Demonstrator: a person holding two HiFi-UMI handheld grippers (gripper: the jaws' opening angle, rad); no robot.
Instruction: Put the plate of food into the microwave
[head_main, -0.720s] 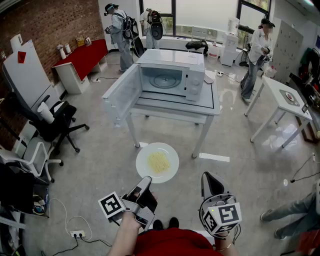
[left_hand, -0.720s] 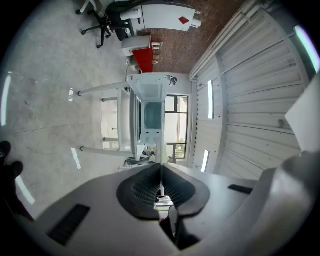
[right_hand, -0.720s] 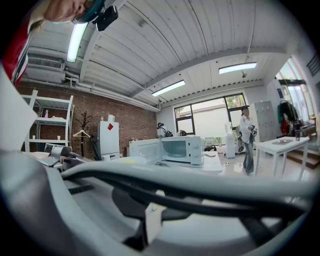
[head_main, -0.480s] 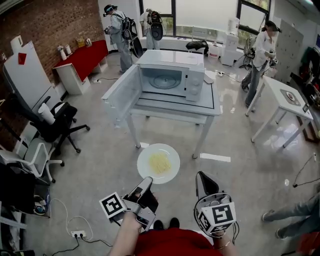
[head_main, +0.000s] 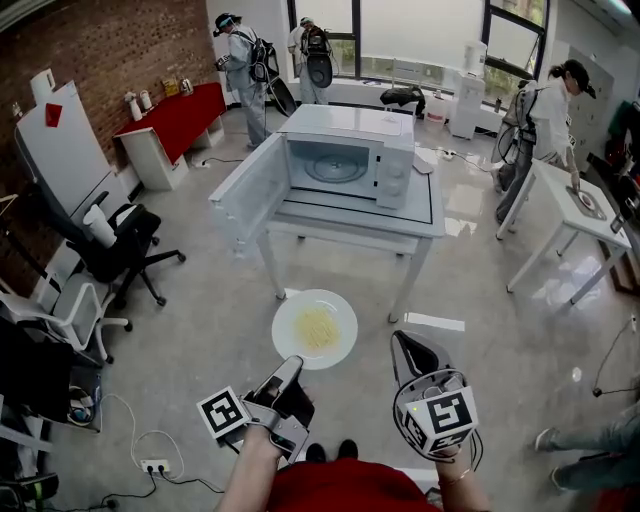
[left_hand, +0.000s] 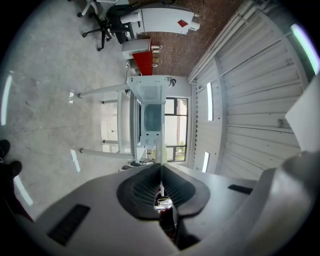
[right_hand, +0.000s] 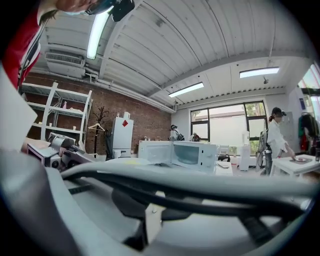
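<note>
Nudged toward the plate (head_main: 315, 328) since the earlier frame, the right tool (head_main: 406, 345) is carried narrow and empty. The plate is clamped at its rim by the left tool (head_main: 289, 367), well short of the microwave (head_main: 345, 160). Transport is judged under way; its open cavity must be approached level next.

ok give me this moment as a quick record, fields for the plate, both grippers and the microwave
plate: white, round, held level in the air, short of the table
food: pale yellow heap in the plate's middle
left gripper: shut on the plate's near rim
right gripper: jaws together, nothing in them, beside the plate and not touching it
microwave: white, on the table, facing the person
door: swung wide open
turntable: bare, nothing on it
task state: plate not yet inside
</note>
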